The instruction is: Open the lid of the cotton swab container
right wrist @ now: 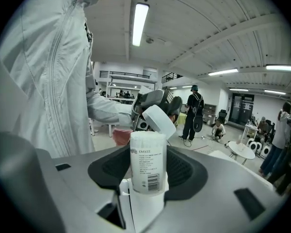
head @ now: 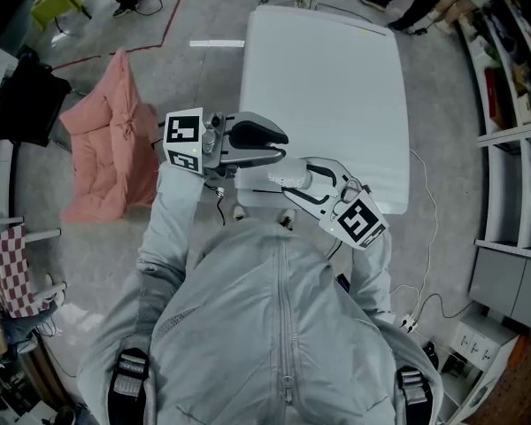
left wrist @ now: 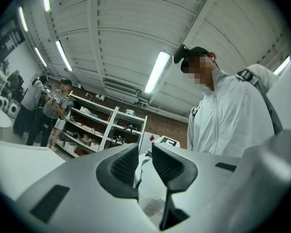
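Right now I read this as the lift-off step, nearly done. My right gripper point(right wrist: 148, 153) is clamped on the cotton swab container point(right wrist: 148, 171), with both pads pressed against its labelled sides. It holds the container upright in the air in front of my chest, above the near edge of the white table point(head: 336, 78). The lid point(right wrist: 158, 122) is already off the mouth. It stands tilted up and back from the far rim, and the packed swab tips point(right wrist: 148, 136) show across the open top. Whether 1 edge of the lid hangs on a hinge I cannot tell.

My left gripper point(left wrist: 145, 155) has its 2 jaws drawn close, with only a narrow slot between the ribbed pads. In the right gripper view its tips meet the raised edge of the lid. I judge that it is pinching that edge, though the left gripper view shows only a thin white sliver in the slot.

For the next move, I would hold the right grip firm and carry the lid further up and away with the left. That should be done gently, so the container does not twist in the pads or spill swabs. If the lid is hinged, I would stop once it stays back by itself. If it is loose, I would set it on the table.
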Tool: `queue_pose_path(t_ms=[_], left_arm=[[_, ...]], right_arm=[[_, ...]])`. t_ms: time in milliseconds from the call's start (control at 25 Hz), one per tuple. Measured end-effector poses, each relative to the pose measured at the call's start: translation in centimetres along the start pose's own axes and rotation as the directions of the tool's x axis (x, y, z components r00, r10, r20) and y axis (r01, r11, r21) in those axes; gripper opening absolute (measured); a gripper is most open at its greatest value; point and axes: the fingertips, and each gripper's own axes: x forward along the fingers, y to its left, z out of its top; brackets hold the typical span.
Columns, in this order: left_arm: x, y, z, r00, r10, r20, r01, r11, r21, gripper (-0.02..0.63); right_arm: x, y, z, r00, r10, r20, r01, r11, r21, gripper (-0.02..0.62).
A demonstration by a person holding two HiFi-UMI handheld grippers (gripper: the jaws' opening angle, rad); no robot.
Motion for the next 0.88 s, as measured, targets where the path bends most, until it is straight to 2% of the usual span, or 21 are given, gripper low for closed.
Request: queue_pose_path(t_ms=[120, 160, 320, 400, 480, 560, 680, 760, 880], left_arm=[[0.8, -0.2, -1.0, 0.993, 0.026, -0.112, -0.018, 0.997, 0.071, 0.097], [1.0, -0.3, -1.1, 0.991, 0.03, -0.127, -0.019, 0.996, 0.086, 0.097], [0.8, 0.1, 0.7, 0.996, 0.074, -0.051, -0.067, 0.991, 0.117, 0.101], [0.2, -0.1, 1.5, 0.996, 0.073, -0.051, -0.066, 0.988, 0.137, 0.129], [0.0, -1.4, 1.0, 0.991, 0.029, -0.132, -0.008, 0.987, 0.162, 0.173], [0.3, -2.4, -0.5, 0.969, 0.006, -0.248, 0.042, 0.981, 0.189, 0.221], [0.5, -1.4, -2.3, 0.939, 0.074, -0.336, 0.003, 0.975, 0.224, 0.232], [0.4, -0.5, -2.5, 0.938, 0.115, -0.327, -0.038, 0.972, 0.232, 0.233], [0.7, -0.4, -1.7, 0.964, 0.093, -0.248, -0.042, 0.978, 0.204, 0.221]], right_arm=[[0.0, 0.0, 0.6, 0.999, 0.004, 0.039, -0.005, 1.0, 0.027, 0.241], [0.0, -0.1, 0.8, 0.999, 0.004, 0.051, -0.006, 0.999, 0.037, 0.241], [-0.3, -0.7, 0.7, 0.998, -0.015, 0.065, 0.012, 0.999, 0.044, 0.239], [-0.4, -1.0, 0.6, 0.997, -0.028, 0.067, 0.024, 0.998, 0.055, 0.239], [-0.7, -1.3, 0.4, 0.997, -0.039, 0.071, 0.033, 0.996, 0.081, 0.239], [-0.9, -1.5, 0.5, 0.995, -0.039, 0.088, 0.033, 0.997, 0.071, 0.239], [-1.0, -1.5, 0.9, 0.992, -0.031, 0.119, 0.025, 0.998, 0.052, 0.239], [-0.8, -1.4, 1.1, 0.993, -0.024, 0.116, 0.019, 0.999, 0.044, 0.239], [-1.1, -1.2, 1.3, 0.993, -0.02, 0.117, 0.015, 0.999, 0.042, 0.238]])
